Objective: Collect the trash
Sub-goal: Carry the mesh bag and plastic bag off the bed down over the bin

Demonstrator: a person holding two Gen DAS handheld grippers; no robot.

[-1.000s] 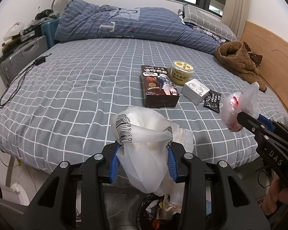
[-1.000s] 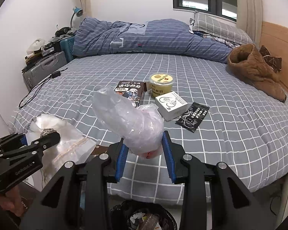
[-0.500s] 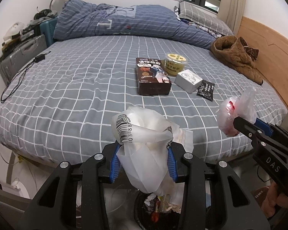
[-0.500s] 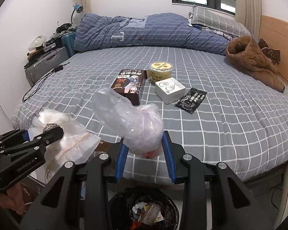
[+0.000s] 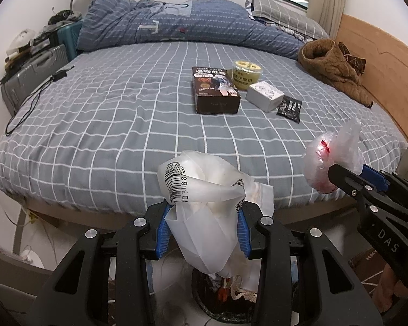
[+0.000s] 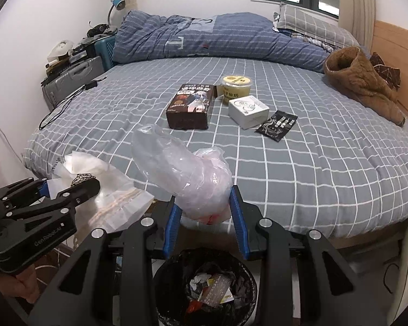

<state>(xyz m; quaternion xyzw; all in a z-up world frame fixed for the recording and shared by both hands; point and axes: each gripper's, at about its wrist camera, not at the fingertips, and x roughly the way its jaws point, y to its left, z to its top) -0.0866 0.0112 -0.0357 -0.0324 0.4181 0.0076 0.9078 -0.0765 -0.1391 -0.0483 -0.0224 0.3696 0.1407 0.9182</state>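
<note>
My left gripper (image 5: 202, 224) is shut on a white plastic bag with a barcode (image 5: 204, 190) and holds it above a black trash bin (image 5: 223, 298) on the floor. My right gripper (image 6: 205, 217) is shut on a crumpled clear plastic bag with something red inside (image 6: 187, 174), above the same bin (image 6: 204, 288), which holds mixed rubbish. Each gripper shows in the other's view: the right one (image 5: 337, 174) at the right, the left one (image 6: 76, 187) at the left. On the bed lie a dark brown box (image 5: 213, 89), a yellow tub (image 5: 246, 74), a small white box (image 5: 263, 99) and a black sachet (image 5: 289, 108).
The bed with a grey checked sheet (image 5: 122, 108) fills the view ahead; its front edge is just beyond both grippers. A folded blue duvet (image 5: 176, 24) and a brown coat (image 5: 334, 68) lie at the back. A grey suitcase (image 5: 27, 73) and a cable (image 5: 32, 100) are at the left.
Both grippers have drawn back from the bed with their bags still held. The bed items look farther off and the bin shows more fully beneath the fingers.
</note>
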